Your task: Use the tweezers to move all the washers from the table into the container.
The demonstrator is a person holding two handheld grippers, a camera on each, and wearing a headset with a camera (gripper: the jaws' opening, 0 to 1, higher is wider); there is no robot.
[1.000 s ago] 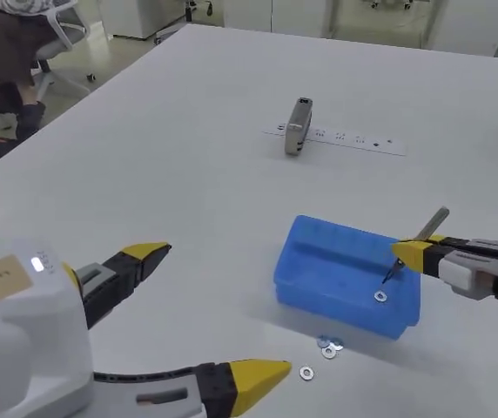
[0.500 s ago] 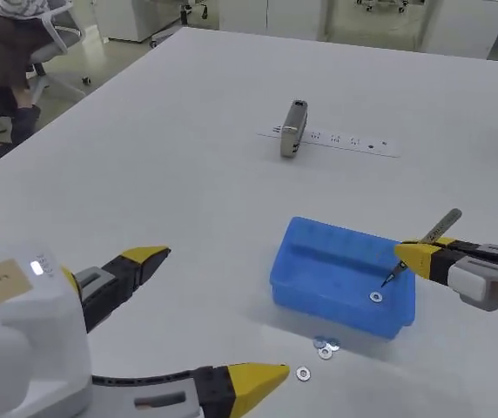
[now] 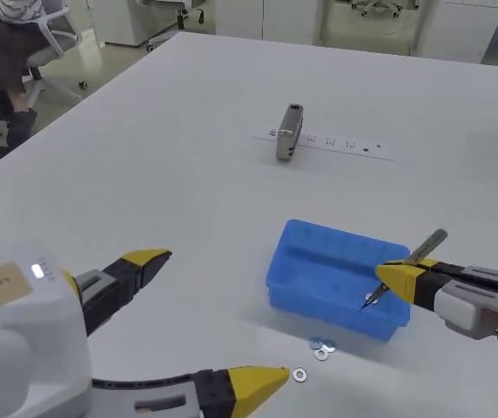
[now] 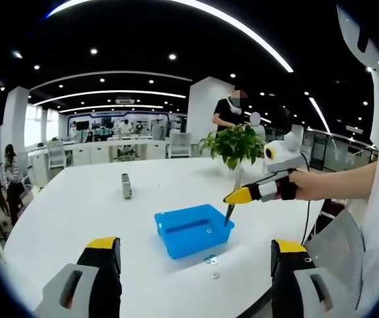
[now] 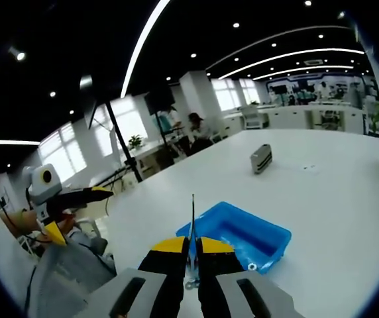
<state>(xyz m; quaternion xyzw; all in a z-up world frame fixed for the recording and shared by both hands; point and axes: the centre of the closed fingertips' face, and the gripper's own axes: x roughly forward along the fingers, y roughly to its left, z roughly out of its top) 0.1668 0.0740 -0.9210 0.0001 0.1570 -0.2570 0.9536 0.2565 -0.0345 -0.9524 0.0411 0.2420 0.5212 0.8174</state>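
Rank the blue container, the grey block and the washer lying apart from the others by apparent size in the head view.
1. blue container
2. grey block, which lies farther from the camera, so it may look smaller than it is
3. washer, clearly the smallest

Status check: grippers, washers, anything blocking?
Left gripper open, empty. Right gripper shut on tweezers, tips over container. Washers on table by its front wall. Nothing between.

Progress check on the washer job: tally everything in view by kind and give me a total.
blue container: 1
washers: 4 (1 in the blue container, 3 on the table; two of those overlap, so the count is approximate)
tweezers: 1
power strip: 1
grey adapter: 1
Total: 8
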